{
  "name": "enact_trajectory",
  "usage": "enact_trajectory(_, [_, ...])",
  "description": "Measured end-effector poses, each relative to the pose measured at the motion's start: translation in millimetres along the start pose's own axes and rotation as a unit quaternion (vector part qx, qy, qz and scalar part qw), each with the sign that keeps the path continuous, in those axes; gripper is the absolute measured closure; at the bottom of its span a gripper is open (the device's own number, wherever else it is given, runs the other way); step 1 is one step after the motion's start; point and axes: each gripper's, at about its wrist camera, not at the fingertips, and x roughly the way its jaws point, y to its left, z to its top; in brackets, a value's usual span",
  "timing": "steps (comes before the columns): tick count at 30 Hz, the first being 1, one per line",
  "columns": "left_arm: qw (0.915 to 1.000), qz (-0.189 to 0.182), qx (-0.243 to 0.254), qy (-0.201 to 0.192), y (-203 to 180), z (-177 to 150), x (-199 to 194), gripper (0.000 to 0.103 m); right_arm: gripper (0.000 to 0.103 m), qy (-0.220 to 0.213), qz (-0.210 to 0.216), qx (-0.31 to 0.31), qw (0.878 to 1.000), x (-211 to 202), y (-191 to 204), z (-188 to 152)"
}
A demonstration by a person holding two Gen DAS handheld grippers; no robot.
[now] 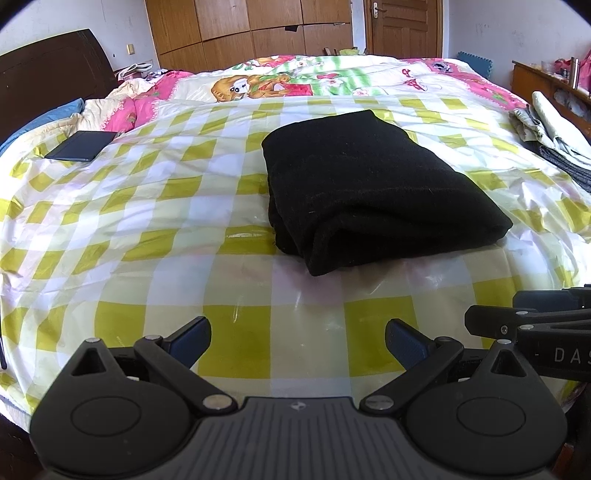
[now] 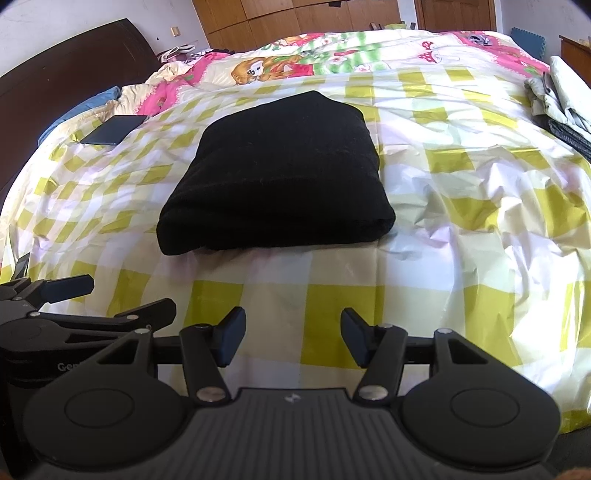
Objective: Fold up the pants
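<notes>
The black pants [image 1: 369, 184] lie folded into a thick rectangular bundle on the yellow-and-white checked sheet [image 1: 147, 206]. They also show in the right wrist view [image 2: 280, 173]. My left gripper [image 1: 297, 341] is open and empty, held back from the bundle near the bed's front edge. My right gripper [image 2: 293, 338] is open and empty, also short of the bundle. Each gripper shows at the side of the other's view: the right one in the left wrist view [image 1: 532, 325], the left one in the right wrist view [image 2: 74, 310].
A dark flat notebook [image 1: 81, 146] lies at the far left of the bed. A stack of folded clothes [image 1: 554, 136] sits at the right edge. A cartoon-print quilt [image 1: 295, 79] covers the far half. A dark headboard [image 1: 48, 70] stands left; wooden wardrobes [image 1: 251, 29] stand behind.
</notes>
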Motion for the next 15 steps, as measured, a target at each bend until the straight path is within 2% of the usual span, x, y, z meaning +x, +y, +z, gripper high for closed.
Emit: enact_trajectory(15, [1.0000,0.000,-0.003,0.009,0.6,-2.2,2.4,0.000,0.044,0.013,0.003,0.006,1.000,2.4,0.5,-3.6])
